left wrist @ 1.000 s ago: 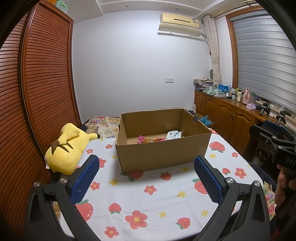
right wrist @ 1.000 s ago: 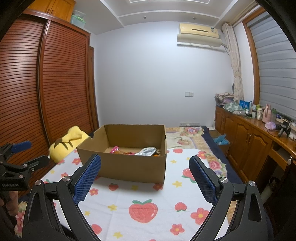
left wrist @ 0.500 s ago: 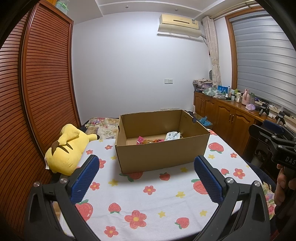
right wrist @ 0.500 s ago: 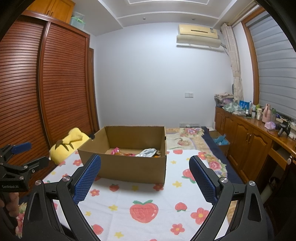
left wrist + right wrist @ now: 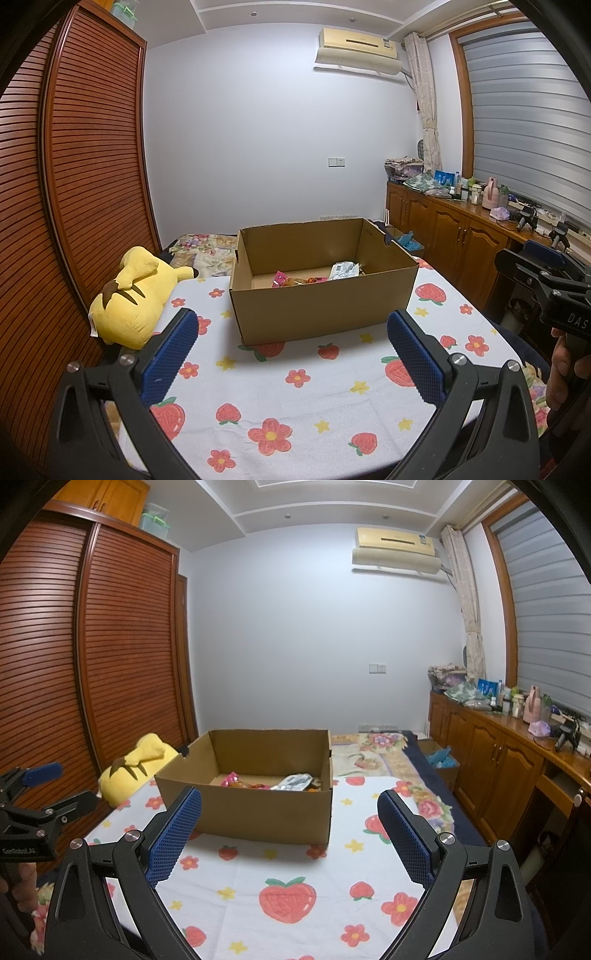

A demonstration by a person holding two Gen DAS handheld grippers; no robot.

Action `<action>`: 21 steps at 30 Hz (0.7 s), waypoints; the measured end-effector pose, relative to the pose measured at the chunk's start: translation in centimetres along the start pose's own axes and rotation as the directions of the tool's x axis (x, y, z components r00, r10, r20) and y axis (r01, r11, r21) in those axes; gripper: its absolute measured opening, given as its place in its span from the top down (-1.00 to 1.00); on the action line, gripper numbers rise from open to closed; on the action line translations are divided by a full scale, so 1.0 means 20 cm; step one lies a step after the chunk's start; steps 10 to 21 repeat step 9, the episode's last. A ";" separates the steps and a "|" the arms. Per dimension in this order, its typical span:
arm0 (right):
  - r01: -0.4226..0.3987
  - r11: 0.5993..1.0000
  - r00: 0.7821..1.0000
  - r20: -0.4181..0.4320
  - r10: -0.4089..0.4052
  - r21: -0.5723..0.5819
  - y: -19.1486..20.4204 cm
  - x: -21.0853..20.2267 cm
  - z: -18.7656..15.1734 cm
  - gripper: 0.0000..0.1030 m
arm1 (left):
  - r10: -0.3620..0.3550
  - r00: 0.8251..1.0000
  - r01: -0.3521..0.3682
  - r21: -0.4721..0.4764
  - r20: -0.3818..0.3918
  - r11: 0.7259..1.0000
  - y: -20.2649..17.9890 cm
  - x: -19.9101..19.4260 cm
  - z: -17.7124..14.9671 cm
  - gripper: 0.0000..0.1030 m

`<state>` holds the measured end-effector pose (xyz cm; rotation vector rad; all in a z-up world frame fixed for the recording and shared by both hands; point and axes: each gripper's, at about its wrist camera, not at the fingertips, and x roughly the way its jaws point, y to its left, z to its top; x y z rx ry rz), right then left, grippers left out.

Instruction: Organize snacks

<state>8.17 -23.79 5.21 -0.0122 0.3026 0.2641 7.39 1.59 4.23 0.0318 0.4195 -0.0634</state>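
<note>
Since the earlier frames very little has shifted: both views have tipped up a touch, so more ceiling shows, and the cardboard box sits slightly lower in view, while both tongs remain spread wide and hold nothing. The left gripper hovers above the strawberry-print cloth, its blue pads well apart, released and empty; the box stands straight ahead of it, between and beyond the two fingers. The right gripper is likewise released, its pads wide, with the box ahead and a little to its left. The box is open-topped, its long axis running across the left gripper's view, one corner turned toward the right gripper. Inside, on the floor toward the far side, lie the snacks: a pink packet on the left, some orange and red wrappers in the middle, and a crumpled silver-white packet on the right; which way each packet points I cannot tell. The snacks do not touch the tongs. A yellow plush toy lies on the cloth to the left of the box, just beside it. Each view catches the other gripper at its outer edge, with part of a hand on the handle.
</note>
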 end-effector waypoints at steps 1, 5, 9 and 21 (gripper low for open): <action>-0.001 1.000 1.000 -0.001 0.001 0.000 0.00 0.00 0.00 -0.90 | -0.001 1.000 0.001 0.000 0.000 1.000 0.00 0.00 0.00 -1.00; 0.000 1.000 1.000 -0.001 0.000 0.000 0.00 0.00 0.00 -0.90 | 0.000 1.000 0.000 0.000 0.000 1.000 0.00 0.00 0.00 -1.00; 0.000 1.000 1.000 -0.001 0.000 0.002 0.00 0.00 0.00 -0.90 | 0.001 1.000 -0.001 0.000 -0.002 1.000 -0.01 -0.01 0.00 -1.00; 0.000 1.000 1.000 -0.001 0.000 0.002 0.00 0.00 0.00 -0.90 | 0.001 1.000 -0.001 0.000 -0.002 1.000 -0.01 -0.01 0.00 -1.00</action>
